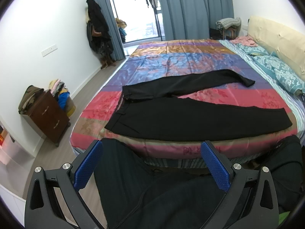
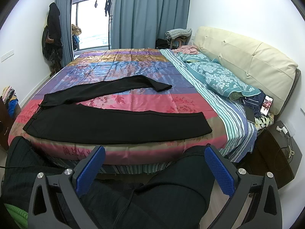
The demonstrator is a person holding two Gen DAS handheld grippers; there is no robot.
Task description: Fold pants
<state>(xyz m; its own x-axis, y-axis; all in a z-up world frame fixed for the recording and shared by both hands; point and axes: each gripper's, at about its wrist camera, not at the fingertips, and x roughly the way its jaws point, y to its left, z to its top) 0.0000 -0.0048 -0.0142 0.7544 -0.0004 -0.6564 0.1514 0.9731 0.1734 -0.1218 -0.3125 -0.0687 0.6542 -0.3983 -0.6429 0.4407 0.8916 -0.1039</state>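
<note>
Black pants (image 1: pixel 152 112) lie flat on the bed's colourful striped cover (image 1: pixel 181 61), waistband to the left, legs spread apart to the right. The near leg runs along the front edge; the far leg angles away. They also show in the right wrist view (image 2: pixel 106 122). My left gripper (image 1: pixel 151 148) is open and empty, held back from the bed's front edge, above the person's dark-clothed legs. My right gripper (image 2: pixel 155 153) is also open and empty, in front of the bed edge, apart from the pants.
A cream headboard (image 2: pixel 247 57) and teal pillows (image 2: pixel 219 76) are at the right. A phone (image 2: pixel 266 105) lies by the pillows. Dark nightstands stand at the left (image 1: pixel 47 112) and the right (image 2: pixel 276 148). Blue curtains (image 2: pixel 148 15) and a window are at the back.
</note>
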